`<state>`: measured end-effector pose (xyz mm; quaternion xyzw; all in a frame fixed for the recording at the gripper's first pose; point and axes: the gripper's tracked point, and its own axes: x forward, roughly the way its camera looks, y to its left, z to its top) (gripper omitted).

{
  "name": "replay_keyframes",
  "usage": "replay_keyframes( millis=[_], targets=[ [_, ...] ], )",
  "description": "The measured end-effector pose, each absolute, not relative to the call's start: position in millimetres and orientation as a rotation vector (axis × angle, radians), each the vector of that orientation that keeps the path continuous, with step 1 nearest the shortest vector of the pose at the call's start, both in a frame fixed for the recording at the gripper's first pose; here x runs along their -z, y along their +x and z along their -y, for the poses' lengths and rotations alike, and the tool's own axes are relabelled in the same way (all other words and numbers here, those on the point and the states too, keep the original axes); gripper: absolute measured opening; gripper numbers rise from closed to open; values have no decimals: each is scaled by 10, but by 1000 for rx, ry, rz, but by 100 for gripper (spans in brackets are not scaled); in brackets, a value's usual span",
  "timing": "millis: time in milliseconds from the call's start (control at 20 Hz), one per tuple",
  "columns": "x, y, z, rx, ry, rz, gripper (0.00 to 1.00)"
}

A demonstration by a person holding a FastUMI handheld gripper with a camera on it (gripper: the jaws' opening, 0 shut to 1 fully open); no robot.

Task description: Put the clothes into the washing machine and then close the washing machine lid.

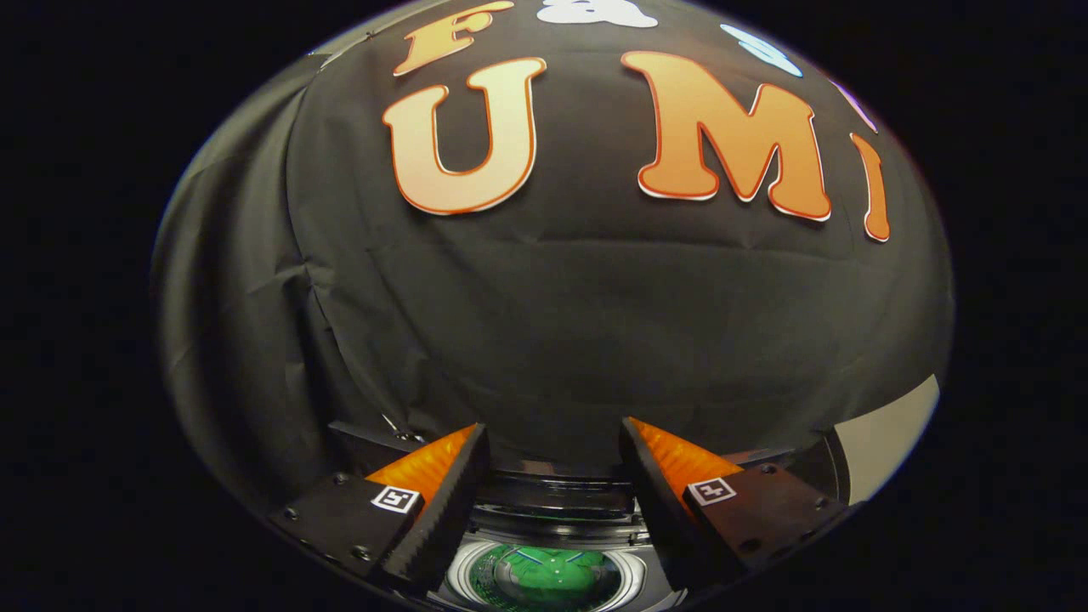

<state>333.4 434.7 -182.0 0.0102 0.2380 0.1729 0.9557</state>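
Green cloth, the clothes (pixel 544 576), already lies down in the washing machine (pixel 552 510), ringed by the pale rim of its drum. I hold the gripper (pixel 554 438) above that opening with its 2 fingers (pixel 442 501) spread wide and nothing between them. The drum sits low between the fingers. Black booth wall (pixel 544 323) hangs just beyond the machine.

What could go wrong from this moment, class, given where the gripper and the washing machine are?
1. The gripper has its jaws wide apart with nothing between them, so no clothes are being carried.
2. The washing machine sits low between the jaws with its drum open; a careless descent might knock its rim.
3. The gripper faces the black cloth wall, so aiming at clothes may be hard.
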Motion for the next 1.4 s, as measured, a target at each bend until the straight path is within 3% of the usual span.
replay_keyframes(
  millis=[1400],
  targets=[
    [1892, 2425, -4191, -313, 42, -336, 99]
  ],
)
